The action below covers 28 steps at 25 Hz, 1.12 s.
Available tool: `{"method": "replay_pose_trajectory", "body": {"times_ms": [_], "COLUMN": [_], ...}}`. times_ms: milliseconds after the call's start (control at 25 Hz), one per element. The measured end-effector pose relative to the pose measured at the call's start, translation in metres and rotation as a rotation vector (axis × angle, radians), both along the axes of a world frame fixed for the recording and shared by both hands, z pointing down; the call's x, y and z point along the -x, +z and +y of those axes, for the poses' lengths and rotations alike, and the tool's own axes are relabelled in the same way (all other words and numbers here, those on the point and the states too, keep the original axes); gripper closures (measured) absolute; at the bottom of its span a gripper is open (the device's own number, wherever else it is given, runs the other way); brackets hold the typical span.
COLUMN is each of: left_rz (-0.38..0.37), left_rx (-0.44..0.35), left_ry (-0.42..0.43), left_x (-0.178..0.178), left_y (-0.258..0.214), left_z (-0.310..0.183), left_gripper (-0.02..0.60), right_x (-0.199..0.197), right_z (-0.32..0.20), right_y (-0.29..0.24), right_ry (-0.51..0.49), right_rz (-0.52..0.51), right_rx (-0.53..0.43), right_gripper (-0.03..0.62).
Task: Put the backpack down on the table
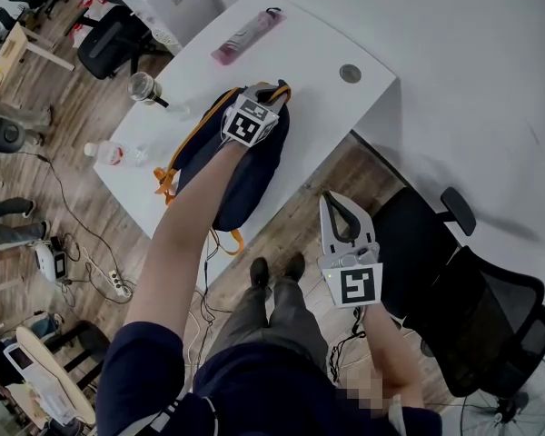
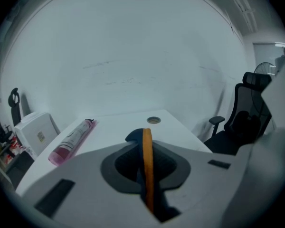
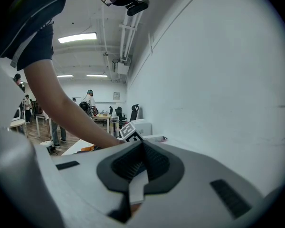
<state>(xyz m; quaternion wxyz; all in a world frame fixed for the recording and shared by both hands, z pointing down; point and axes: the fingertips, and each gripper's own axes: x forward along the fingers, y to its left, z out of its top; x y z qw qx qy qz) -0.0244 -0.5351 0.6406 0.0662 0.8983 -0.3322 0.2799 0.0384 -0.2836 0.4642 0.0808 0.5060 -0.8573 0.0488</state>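
Left gripper view shows the left claw (image 2: 147, 137) clenched on the orange strap (image 2: 147, 165) at the top of the backpack (image 1: 245, 166); the strap runs straight between the pads. From the head view, I find the backpack lying along the white tabletop (image 1: 318, 116), its lower end reaching past the near edge. The right claw (image 1: 338, 209) is clenched on nothing and held well apart, over the floor beside the black chair (image 1: 477, 307).

Assessment: the set-down looks nearly done, with the release outstanding. I cannot confirm that the full weight rests on the tabletop. The next move calls for checking that the overhanging end will not drag the backpack off, then letting go of the strap and drawing the left claw clear.
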Motion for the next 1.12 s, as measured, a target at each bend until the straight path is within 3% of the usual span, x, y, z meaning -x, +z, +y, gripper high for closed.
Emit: {"method": "replay_pose_trajectory", "body": {"times_ms": [400, 920, 1120], "left_rz": [-0.04, -0.034, -0.019], "left_rx": [-0.039, -0.075, -0.099], "left_ry": [-0.014, -0.016, -0.027], "left_x": [0.0024, 0.0019, 0.0037], "left_y": [0.0001, -0.0017, -0.0085], "left_z": [-0.002, -0.007, -0.0092], "left_gripper": [0.491, 0.272, 0.222], "right_x": [-0.0033, -0.0042, -0.0044], "right_z": [0.0029, 0.008, 0.0087], "right_y": [0.0, 0.0012, -0.0008], "right_ry": [0.003, 0.001, 0.001], "right_rz": [0.0, 0.012, 0.013], "right_rx": [0.004, 0.006, 0.001], "right_gripper": [0.594, 0.594, 0.594]}}
